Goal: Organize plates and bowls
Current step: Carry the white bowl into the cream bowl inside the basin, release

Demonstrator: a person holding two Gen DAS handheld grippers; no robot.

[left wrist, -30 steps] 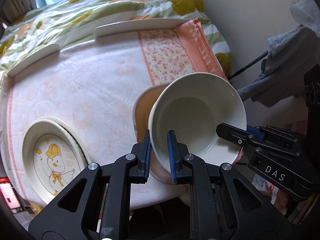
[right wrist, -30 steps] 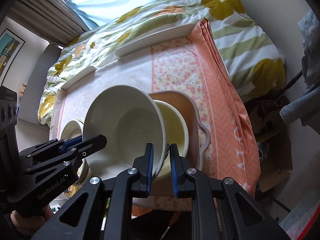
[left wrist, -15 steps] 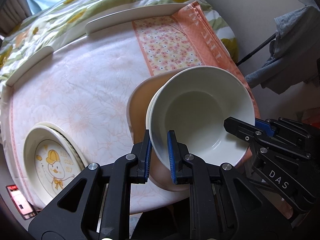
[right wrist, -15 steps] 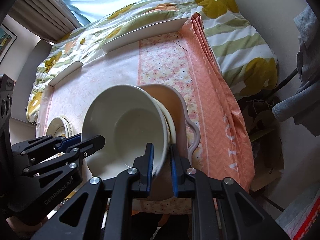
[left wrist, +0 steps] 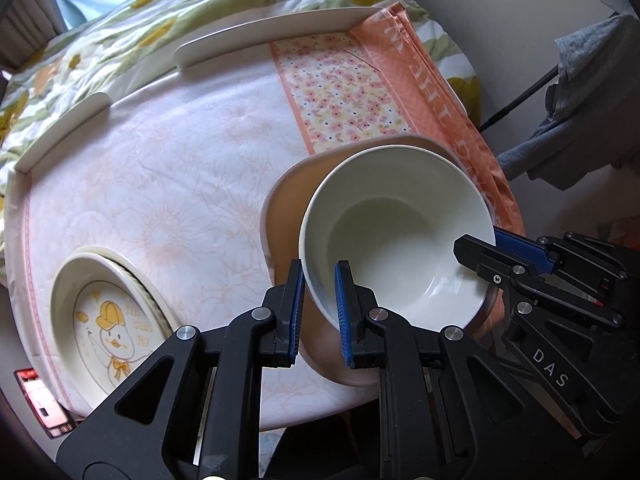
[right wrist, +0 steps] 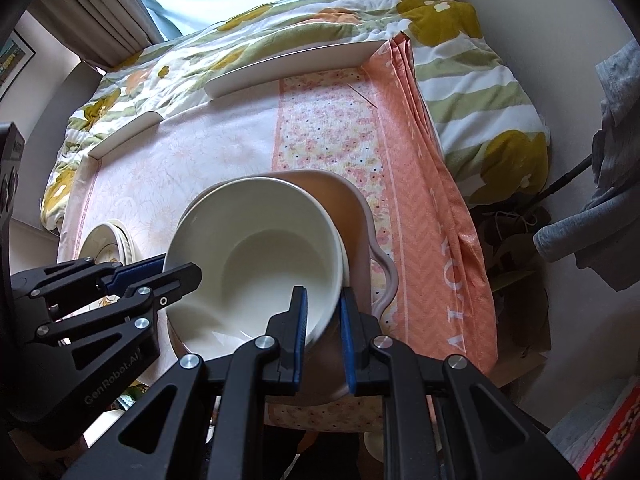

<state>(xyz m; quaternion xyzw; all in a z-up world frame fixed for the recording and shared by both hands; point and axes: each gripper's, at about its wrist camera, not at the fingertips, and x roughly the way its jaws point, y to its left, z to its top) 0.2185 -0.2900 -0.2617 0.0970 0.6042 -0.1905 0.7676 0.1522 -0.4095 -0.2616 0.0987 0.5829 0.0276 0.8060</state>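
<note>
A white bowl point(left wrist: 396, 232) point(right wrist: 256, 260) sits low over a second bowl, whose rim point(right wrist: 345, 256) shows at its right, inside a peach plate point(left wrist: 288, 204) point(right wrist: 340, 200) with a wavy handle. My left gripper point(left wrist: 318, 308) is shut on the bowl's near-left rim. My right gripper point(right wrist: 323, 334) is shut on its near-right rim. A stack of plates with a yellow duck picture point(left wrist: 108, 320) point(right wrist: 108, 240) lies at the table's front left.
The table wears a pale floral cloth point(left wrist: 160, 168) with an orange flowered band point(right wrist: 328, 128) at the right. White guard rails point(left wrist: 272, 36) line the far edge against a flowered quilt. Grey clothes point(left wrist: 580, 36) hang by the wall at the right.
Both grippers have lowered the white bowl toward the peach plate, onto the second bowl, which is now almost hidden beneath it. Both grips are unchanged.
</note>
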